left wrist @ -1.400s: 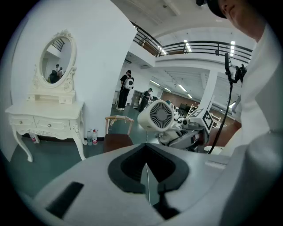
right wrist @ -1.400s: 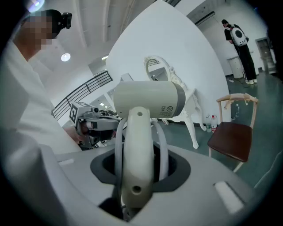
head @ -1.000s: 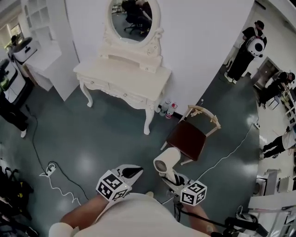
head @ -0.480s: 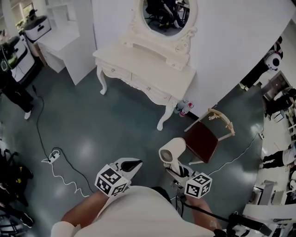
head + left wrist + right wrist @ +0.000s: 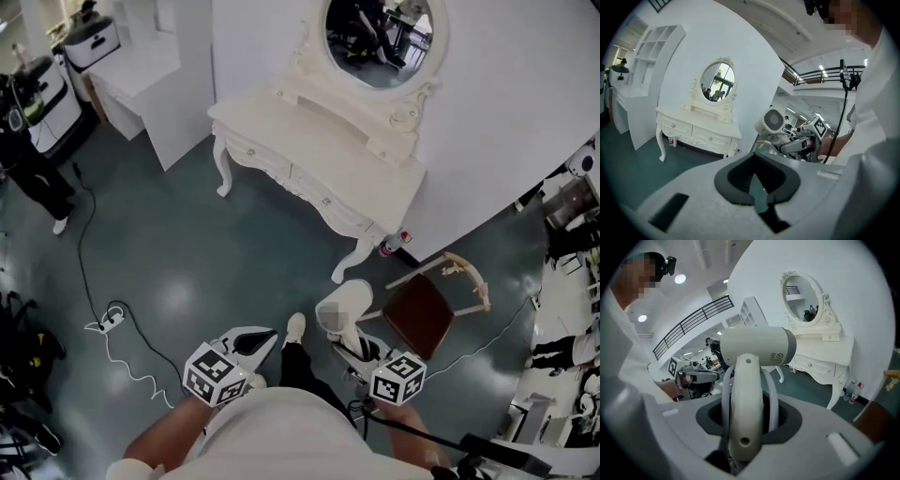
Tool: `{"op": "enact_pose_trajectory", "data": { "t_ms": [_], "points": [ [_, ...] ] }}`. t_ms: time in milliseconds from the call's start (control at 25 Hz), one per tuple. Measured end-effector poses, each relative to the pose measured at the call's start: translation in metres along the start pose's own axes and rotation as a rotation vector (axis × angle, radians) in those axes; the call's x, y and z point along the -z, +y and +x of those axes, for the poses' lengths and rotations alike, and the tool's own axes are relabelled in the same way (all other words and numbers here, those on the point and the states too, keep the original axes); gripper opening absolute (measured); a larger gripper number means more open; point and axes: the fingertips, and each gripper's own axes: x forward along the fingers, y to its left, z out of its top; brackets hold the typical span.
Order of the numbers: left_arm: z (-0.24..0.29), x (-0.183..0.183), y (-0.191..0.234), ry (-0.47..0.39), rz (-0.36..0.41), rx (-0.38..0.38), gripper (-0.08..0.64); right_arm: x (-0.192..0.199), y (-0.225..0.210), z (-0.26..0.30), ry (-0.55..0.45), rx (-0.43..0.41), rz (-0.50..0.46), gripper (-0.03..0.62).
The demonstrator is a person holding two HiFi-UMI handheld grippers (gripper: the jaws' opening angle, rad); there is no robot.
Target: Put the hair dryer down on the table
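Note:
A cream hair dryer (image 5: 339, 314) is held upright by its handle (image 5: 746, 404) in my right gripper (image 5: 354, 347), which is shut on it; the barrel (image 5: 757, 347) lies crosswise above the jaws. It hangs above the floor, short of the white dressing table (image 5: 319, 173) with its oval mirror (image 5: 380, 37). My left gripper (image 5: 261, 339) is beside it at the left, jaws together with nothing between them. In the left gripper view the dryer's rear grille (image 5: 772, 121) shows to the right of the table (image 5: 701, 129).
A wooden chair (image 5: 422, 309) with a dark seat stands right of the table's near leg, with bottles (image 5: 392, 246) on the floor by the wall. A power strip and cable (image 5: 105, 323) lie at the left. A white cabinet (image 5: 155, 84) stands left of the table.
The dressing table and chair have slid right and nearer in the head view as the person walks toward them. Both grippers keep their pose, and the dryer stays gripped.

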Motion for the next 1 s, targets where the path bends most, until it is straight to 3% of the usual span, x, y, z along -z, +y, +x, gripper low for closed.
{"op": "enact_pose_trajectory", "data": {
  "t_ms": [160,400,600,1000],
  "points": [
    [0.035,-0.042,0.045,-0.013,0.006,-0.037,0.002,-0.054,-0.047,0.042,0.005,-0.021,-0.081,0.153],
    [0.099,-0.129,0.101,0.025,0.140,-0.074,0.002,-0.152,-0.113,0.100,0.027,-0.105,-0.183,0.153],
    [0.144,-0.182,0.150,0.016,0.133,-0.098,0.002,-0.207,-0.162,0.148,0.084,-0.135,-0.254,0.153],
    [0.161,-0.221,0.260,-0.001,0.067,-0.101,0.002,-0.274,-0.217,0.253,0.123,-0.128,-0.246,0.153]
  ]
}}
